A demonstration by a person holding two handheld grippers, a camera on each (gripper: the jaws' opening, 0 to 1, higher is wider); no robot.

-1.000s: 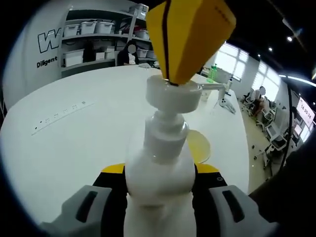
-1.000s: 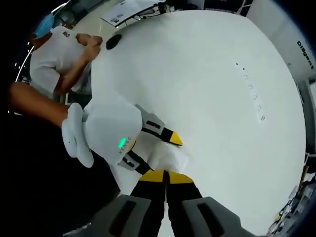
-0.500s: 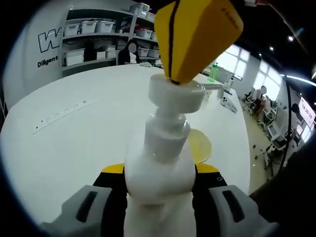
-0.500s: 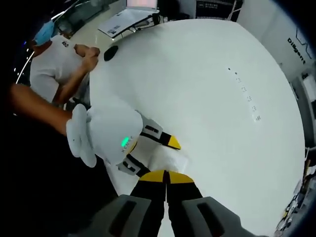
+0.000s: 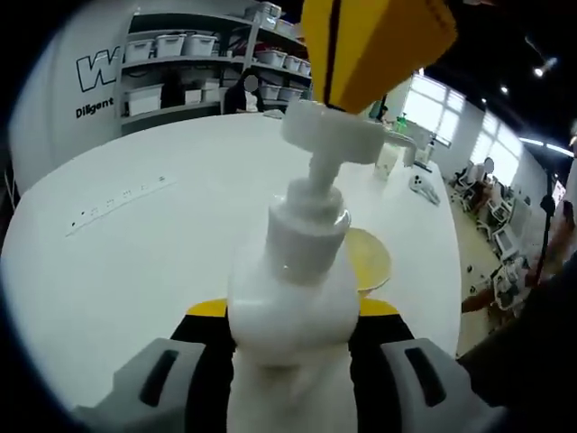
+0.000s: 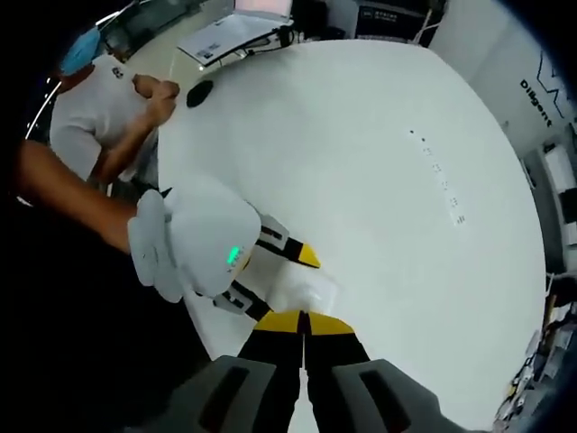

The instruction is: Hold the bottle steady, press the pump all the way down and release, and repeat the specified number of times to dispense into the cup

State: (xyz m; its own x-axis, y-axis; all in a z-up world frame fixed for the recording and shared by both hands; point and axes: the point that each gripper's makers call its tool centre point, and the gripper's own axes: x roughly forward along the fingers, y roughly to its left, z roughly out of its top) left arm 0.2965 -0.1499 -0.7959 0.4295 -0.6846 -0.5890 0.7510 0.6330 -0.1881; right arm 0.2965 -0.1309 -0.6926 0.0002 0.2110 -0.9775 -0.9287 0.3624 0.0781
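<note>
Left gripper view shows the left gripper (image 5: 288,347) clamped around the smooth, probably slippery bottle (image 5: 290,316) on the table (image 5: 135,244); the right gripper (image 5: 374,45), pinched closed, rests atop the pump (image 5: 332,140).

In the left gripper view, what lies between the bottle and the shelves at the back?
Bare white table, apart from a row of small dark marks. The bottle stands in front, the shelves behind.

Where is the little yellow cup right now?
In the left gripper view, the yellow cup sits on the white table, just behind the pump bottle, to its right.
</note>
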